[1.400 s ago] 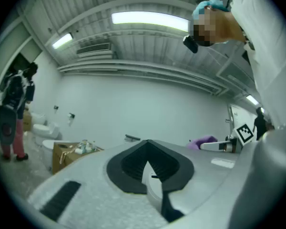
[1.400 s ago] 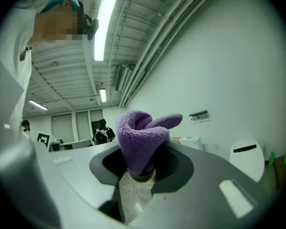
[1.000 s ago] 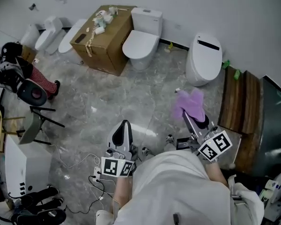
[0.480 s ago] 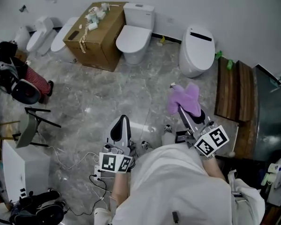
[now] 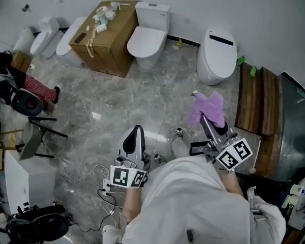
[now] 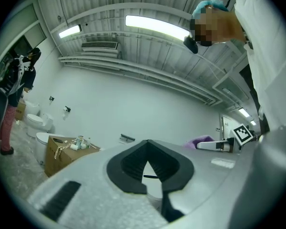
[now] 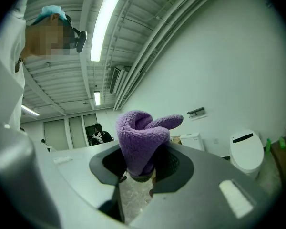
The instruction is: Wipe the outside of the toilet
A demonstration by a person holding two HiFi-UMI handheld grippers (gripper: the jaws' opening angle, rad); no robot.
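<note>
At centre right, the right gripper clamps a purple cloth below the upper-right toilet; the left gripper, lower centre, seems closed and empty.

Bright, even indoor light falls from long white fluorescent ceiling tubes, high in both gripper views. The glossy grey marbled floor carries pale glare patches mid-frame in the head view. Both gripper views bulge fisheye-fashion into black corners. The fluffy purple cloth looks sharp.
</note>
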